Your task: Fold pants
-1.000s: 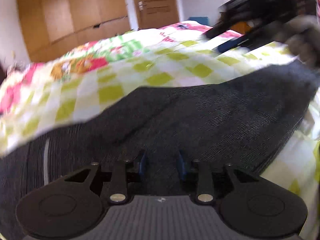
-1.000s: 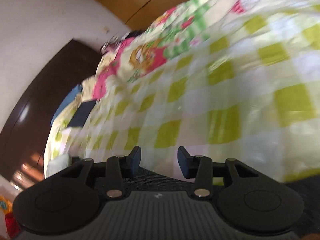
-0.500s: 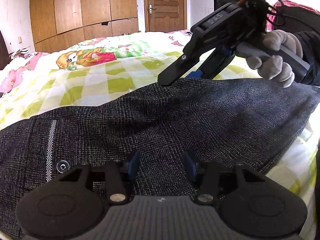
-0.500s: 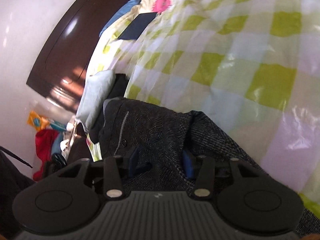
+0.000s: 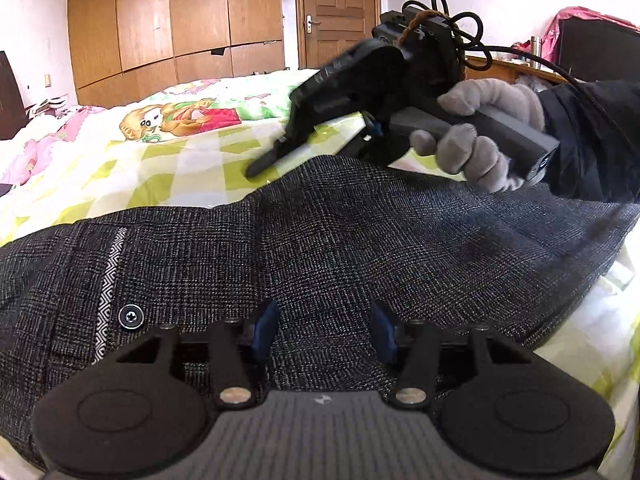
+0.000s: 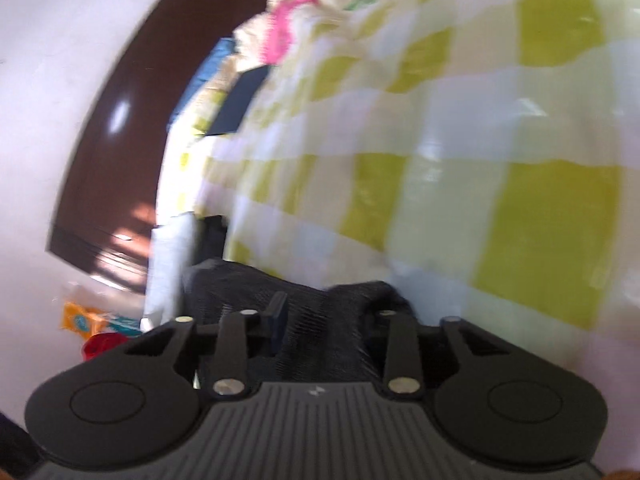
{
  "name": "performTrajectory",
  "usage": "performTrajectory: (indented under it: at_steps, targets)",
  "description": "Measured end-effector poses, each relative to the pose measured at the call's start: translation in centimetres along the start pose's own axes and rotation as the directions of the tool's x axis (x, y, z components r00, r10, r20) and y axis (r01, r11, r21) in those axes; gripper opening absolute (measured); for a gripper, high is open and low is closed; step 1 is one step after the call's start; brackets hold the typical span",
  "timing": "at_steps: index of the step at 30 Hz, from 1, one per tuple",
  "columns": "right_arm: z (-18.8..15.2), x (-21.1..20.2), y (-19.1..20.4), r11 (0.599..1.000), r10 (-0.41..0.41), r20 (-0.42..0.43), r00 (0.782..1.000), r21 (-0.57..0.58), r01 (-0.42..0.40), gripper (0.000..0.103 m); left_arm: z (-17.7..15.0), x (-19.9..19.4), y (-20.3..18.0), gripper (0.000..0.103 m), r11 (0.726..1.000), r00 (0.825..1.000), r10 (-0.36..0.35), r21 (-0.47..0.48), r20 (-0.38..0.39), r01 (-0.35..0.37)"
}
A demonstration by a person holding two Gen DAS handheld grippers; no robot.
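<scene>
The pants (image 5: 360, 248), dark grey with a fine check weave, are spread across the bed on a bedsheet (image 5: 172, 176) with yellow-green and white squares and a cartoon print further back. The left gripper (image 5: 322, 332) sits low over the fabric with its 2 blue-padded fingers (image 5: 262, 330) apart, jaws have just been opening a bit more, and the cloth lies flat between and under them without being pinched, so it's got hold of nothing. Just to the left of that gripper there's a metal button (image 5: 131, 316) next to a white zigzag-patterned strip (image 5: 109, 280) on the pants. Ahead of it and off to the right, a gloved hand (image 5: 476, 132) in a dark sleeve (image 5: 588, 140) holds the right gripper (image 6: 324, 320), which tips down at the far edge of the pants where they meet the sheet. From that gripper's own view, blurry as it is, a bunched-up ridge of the dark fabric sits right between its fingers and the jaws have just been closing in on it; looks like the left pad (image 6: 277, 314) is against the cloth, the other one is buried in the fold, so I'd call it pinched. Beyond it the checked sheet runs off toward a dark wooden headboard (image 6: 120, 132). A wooden wardrobe (image 5: 172, 20) and door (image 5: 340, 12) stand at the back of the room.
</scene>
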State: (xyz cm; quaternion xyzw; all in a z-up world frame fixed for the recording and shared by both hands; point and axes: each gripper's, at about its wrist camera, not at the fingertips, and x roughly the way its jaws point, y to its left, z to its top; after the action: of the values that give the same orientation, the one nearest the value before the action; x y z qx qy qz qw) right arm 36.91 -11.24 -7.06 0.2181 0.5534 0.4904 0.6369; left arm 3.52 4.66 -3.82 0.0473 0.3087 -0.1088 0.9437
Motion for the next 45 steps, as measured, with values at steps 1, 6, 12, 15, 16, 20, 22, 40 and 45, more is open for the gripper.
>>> performTrajectory:
  at_steps: [1, 6, 12, 15, 16, 20, 22, 40, 45]
  targets:
    - [-0.3, -1.1, 0.3, 1.0, -0.022, 0.034, 0.999, -0.007, 0.022, 0.034, 0.0, -0.1, -0.1, 0.065, 1.0, 1.0, 0.003, 0.005, 0.002, -0.003]
    - [-5.4, -9.3, 1.7, 0.977, -0.208, 0.307, 0.929, 0.02, 0.213, 0.045, -0.3, 0.0, -0.7, 0.065, 1.0, 1.0, 0.015, 0.027, 0.007, -0.015]
    - [-16.2, -19.0, -2.4, 0.892, -0.442, 0.424, 0.79, 0.297, 0.34, 0.043, -0.3, 0.0, -1.6, 0.068, 0.996, 0.998, 0.06, 0.063, 0.002, -0.06]
    - [-22.5, -25.9, -4.8, 0.834, -0.525, 0.539, 0.658, 0.479, 0.274, 0.031, 0.3, 0.1, -2.5, 0.068, 0.993, 0.996, 0.091, 0.081, -0.019, -0.089]
    - [-24.5, -28.1, -4.7, 0.81, -0.566, 0.573, 0.592, 0.521, 0.27, 0.035, 0.6, 0.2, -2.9, 0.068, 0.989, 0.994, 0.109, 0.1, -0.028, -0.105]
    - [-31.4, -33.9, -3.4, 0.694, -0.72, 0.606, 0.34, 0.634, 0.341, 0.056, 1.3, 0.5, -6.0, 0.067, 0.938, 0.98, 0.2, 0.293, -0.02, -0.186]
    - [-34.8, -35.9, -3.6, 0.67, -0.742, 0.608, 0.282, 0.673, 0.313, 0.056, 1.7, 0.4, -7.5, 0.067, 0.915, 0.979, 0.204, 0.357, -0.01, -0.187]
    - [-34.3, -38.7, -11.9, 0.753, -0.645, 0.717, 0.264, 0.655, 0.063, 0.055, 11.0, 5.8, -25.0, 0.068, 0.902, 0.967, -0.255, 0.358, -0.012, 0.242]
    - [-33.8, -39.0, -13.1, 0.758, -0.636, 0.74, 0.22, 0.652, -0.005, 0.042, 11.1, 7.3, -27.6, 0.068, 0.884, 0.96, -0.276, 0.378, -0.048, 0.273]
